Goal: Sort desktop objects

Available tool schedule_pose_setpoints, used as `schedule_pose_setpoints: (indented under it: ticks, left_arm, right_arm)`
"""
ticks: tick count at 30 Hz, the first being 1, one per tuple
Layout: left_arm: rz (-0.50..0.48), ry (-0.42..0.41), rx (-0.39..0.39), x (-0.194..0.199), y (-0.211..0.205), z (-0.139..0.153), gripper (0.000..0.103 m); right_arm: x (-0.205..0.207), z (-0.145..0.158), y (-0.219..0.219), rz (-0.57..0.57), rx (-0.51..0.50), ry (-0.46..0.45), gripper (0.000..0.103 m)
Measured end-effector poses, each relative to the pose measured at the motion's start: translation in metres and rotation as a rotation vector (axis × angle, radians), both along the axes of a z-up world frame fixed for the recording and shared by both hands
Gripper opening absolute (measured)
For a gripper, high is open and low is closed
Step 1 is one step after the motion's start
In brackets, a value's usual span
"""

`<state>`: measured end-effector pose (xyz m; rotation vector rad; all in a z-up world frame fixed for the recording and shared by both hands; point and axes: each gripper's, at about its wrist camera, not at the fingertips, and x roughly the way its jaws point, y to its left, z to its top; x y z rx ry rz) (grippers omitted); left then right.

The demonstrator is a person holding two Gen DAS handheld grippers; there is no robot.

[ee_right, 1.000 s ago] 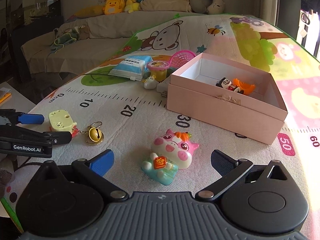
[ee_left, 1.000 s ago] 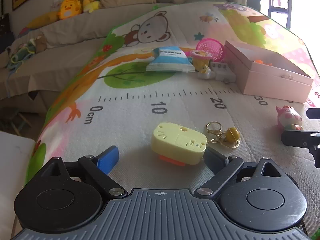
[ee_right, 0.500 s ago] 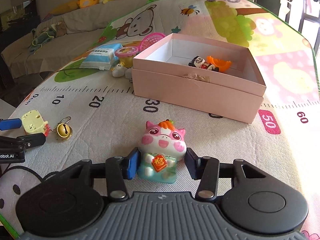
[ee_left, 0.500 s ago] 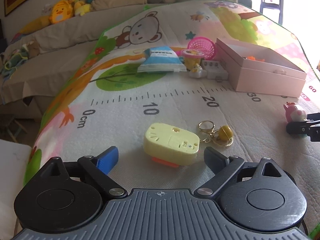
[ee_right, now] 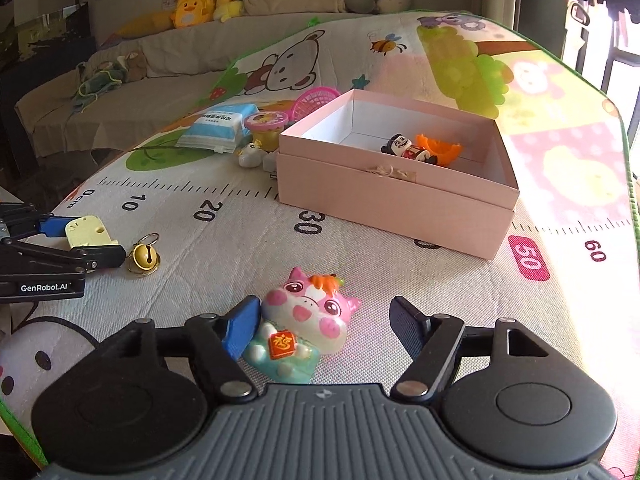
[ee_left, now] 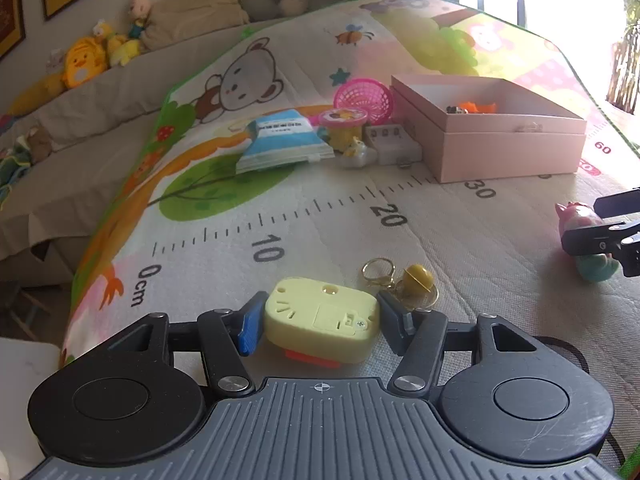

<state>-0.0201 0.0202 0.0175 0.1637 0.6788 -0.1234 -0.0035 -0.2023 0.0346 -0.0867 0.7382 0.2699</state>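
Note:
My left gripper (ee_left: 318, 326) is shut on a pale yellow plastic toy (ee_left: 320, 325) with an orange underside, at the near left of the mat. A gold bell on a key ring (ee_left: 416, 278) lies just to its right. My right gripper (ee_right: 322, 326) is open around a pink pig squishy (ee_right: 306, 320); the left finger touches it and the right finger stands apart. The pig lies tilted on the mat. The open pink box (ee_right: 400, 192) behind it holds a small figure (ee_right: 406, 150) and an orange piece (ee_right: 438, 148). The left gripper also shows in the right wrist view (ee_right: 86, 240).
Behind the ruler marks lie a blue and white packet (ee_left: 280, 142), a pink-lidded tub (ee_left: 344, 124), a pink basket (ee_left: 364, 98), a white duck toy (ee_left: 358, 152) and a white block (ee_left: 392, 142). A sofa with plush toys (ee_left: 86, 62) stands beyond the mat.
My left gripper has closed on the yellow toy. My right gripper, shut on the pig half a second ago, has opened; the pig now lies tilted against the left finger.

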Motion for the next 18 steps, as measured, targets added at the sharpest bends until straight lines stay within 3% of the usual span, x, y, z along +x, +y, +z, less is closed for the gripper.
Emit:
schedule_pose_setpoints:
  ticks: [3,4,6,10,13,18]
  left_arm:
    - [-0.017,-0.007,-0.006,-0.005,-0.003,0.006,0.063]
    - [-0.022,-0.012,-0.008,-0.007,-0.004,0.009,0.063]
    - [-0.031,-0.022,-0.016,-0.010,-0.006,0.016,0.063]
    - [-0.078,-0.043,-0.052,-0.017,-0.015,0.039,0.063]
    - [-0.126,-0.100,-0.095,-0.012,-0.025,0.073,0.063]
    - [-0.240,-0.256,-0.156,0.028,-0.062,0.139,0.063]
  right_arm:
    - [0.004,-0.003,0.001,0.012,0.023,0.053,0.068]
    - [0.002,-0.003,0.003,0.034,0.018,0.057,0.058]
    - [-0.006,0.000,0.006,0.069,0.004,0.060,0.048]
    - [-0.023,0.018,-0.003,0.121,0.023,0.058,0.047]
    - [-0.033,0.059,-0.023,0.117,0.043,-0.049,0.047]
    - [-0.027,0.142,-0.071,-0.020,0.065,-0.320,0.047]
